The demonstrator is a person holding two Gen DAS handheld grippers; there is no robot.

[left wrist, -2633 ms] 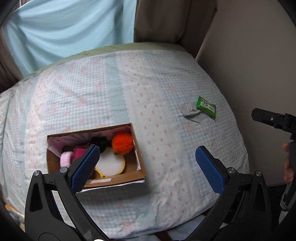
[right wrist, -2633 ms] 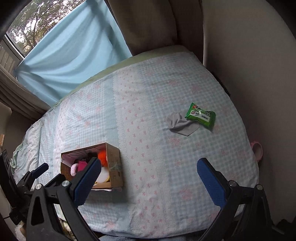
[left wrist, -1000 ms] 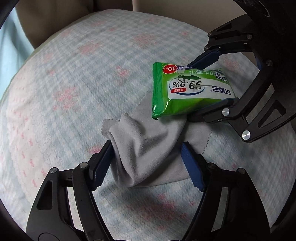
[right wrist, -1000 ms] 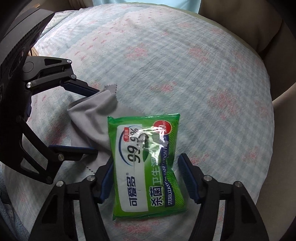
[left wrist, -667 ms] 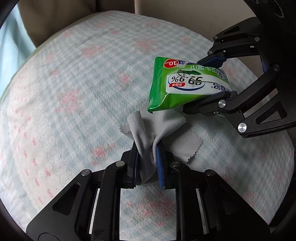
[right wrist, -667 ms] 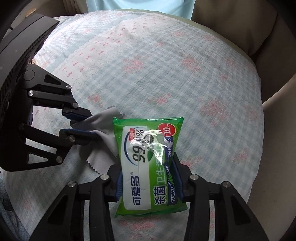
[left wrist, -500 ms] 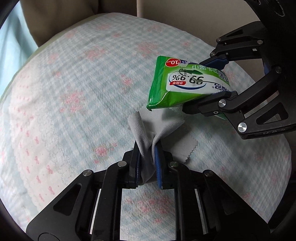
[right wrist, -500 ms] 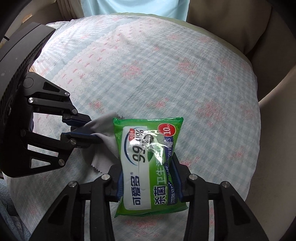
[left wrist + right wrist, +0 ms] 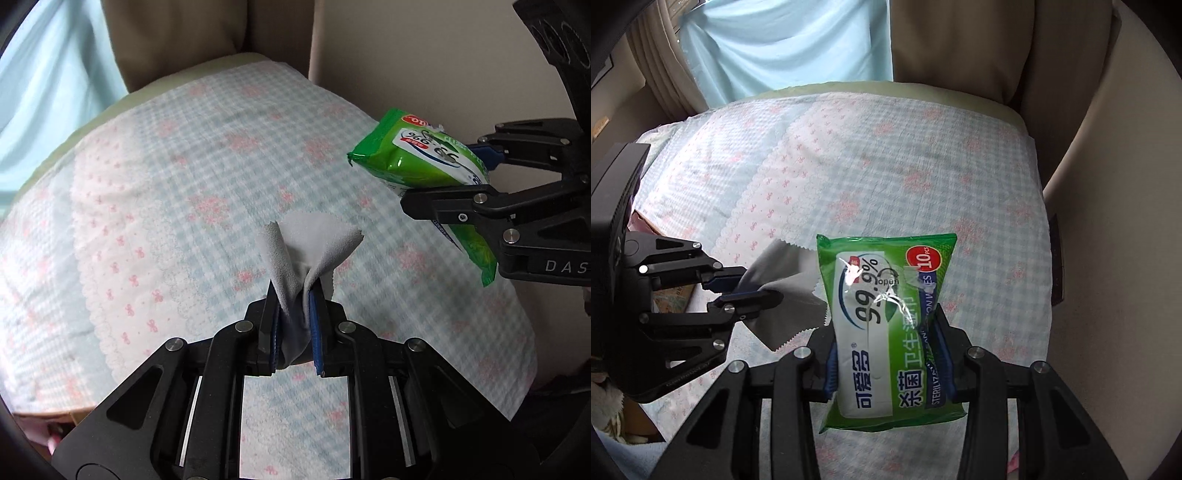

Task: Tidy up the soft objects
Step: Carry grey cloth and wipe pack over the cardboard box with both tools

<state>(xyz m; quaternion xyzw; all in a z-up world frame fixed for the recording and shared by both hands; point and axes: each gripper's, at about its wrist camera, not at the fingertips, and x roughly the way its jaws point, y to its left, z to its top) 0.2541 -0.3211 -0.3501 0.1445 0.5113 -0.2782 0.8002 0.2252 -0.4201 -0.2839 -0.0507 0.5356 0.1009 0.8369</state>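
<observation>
- My left gripper [image 9: 294,325] is clenched on the grey cloth [image 9: 308,243]. The cloth is bunched between the pads, and its free corners fan out above the bed [image 9: 166,192], clear of the cover.
- My right gripper [image 9: 886,363] is clamped across the lower half of the green wipes pack [image 9: 886,317]. The pack is held off the bed, just right of the cloth.
- Risk: the cloth is pinched at one gathered fold. A fast swing could draw the fold out of the pads and drop the cloth onto the bed.
- Risk: the pack's film is glossy, and more than half of the pack projects past the pads. I judge that it could pivot or slide out if tilted sharply.
- Risk: the two grippers are close together, and the cloth's loose edge hangs near the pack. Crossing paths could snag the cloth or knock the tools together.
- Risk: the cardboard box [image 9: 670,299] near the bed's left edge is mostly hidden behind my left gripper. A release aimed by guess could miss it or hit its wall.
</observation>
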